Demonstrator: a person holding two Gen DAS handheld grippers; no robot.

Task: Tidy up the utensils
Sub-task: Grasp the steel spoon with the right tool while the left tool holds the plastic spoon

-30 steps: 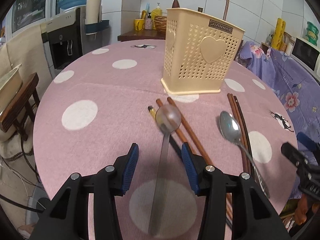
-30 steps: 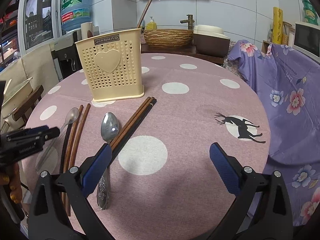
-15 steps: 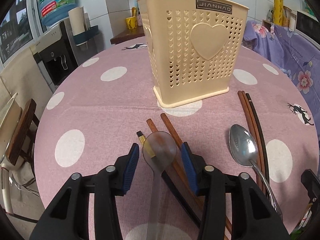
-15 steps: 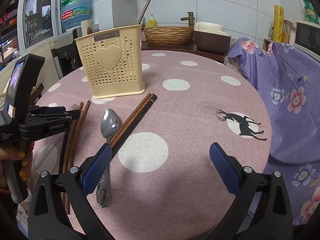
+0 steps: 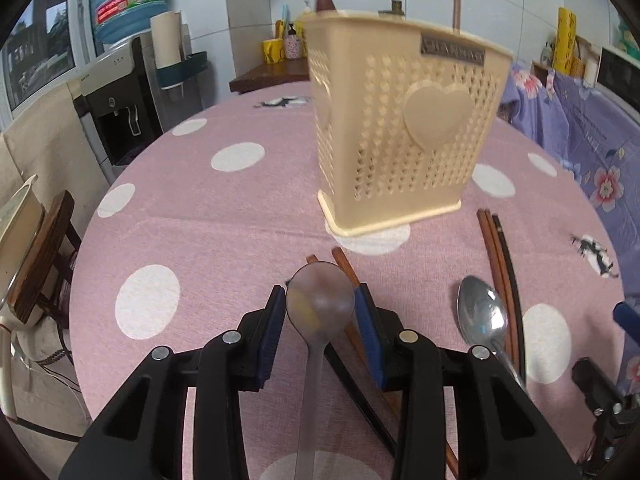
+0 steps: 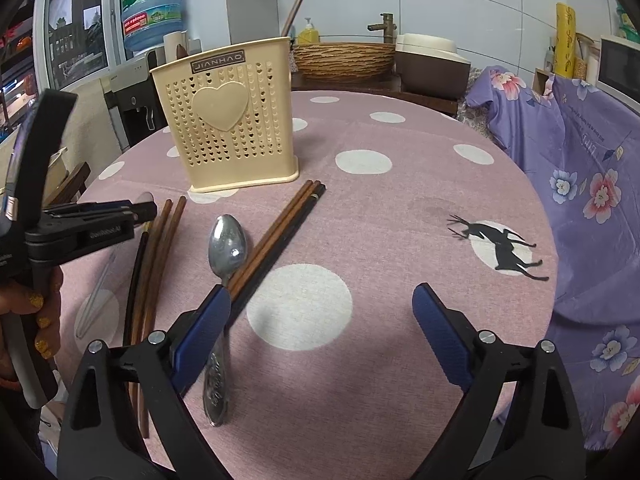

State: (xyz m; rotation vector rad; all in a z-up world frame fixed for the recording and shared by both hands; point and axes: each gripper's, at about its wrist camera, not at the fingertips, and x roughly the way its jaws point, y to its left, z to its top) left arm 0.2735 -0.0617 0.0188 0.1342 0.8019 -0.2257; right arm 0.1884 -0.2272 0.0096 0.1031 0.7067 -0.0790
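My left gripper (image 5: 320, 308) is shut on the bowl of a clear plastic spoon (image 5: 318, 304) whose handle hangs down toward the table; it also shows in the right wrist view (image 6: 132, 214). A cream perforated utensil holder (image 5: 400, 140) stands upright just beyond, also seen from the right wrist (image 6: 228, 120). A metal spoon (image 6: 226, 252) lies beside dark chopsticks (image 6: 280, 232), and brown chopsticks (image 6: 160, 248) lie to the left. My right gripper (image 6: 320, 320) is open and empty above the table.
The round table has a pink cloth with white dots (image 6: 380, 208). A purple floral cover (image 6: 592, 168) lies to the right. A water dispenser (image 5: 120, 100) and a wooden chair (image 5: 36, 260) stand left of the table.
My left gripper has closed on the clear spoon's bowl and lifted it off the table, moving toward the holder. My right gripper has stayed put and open.
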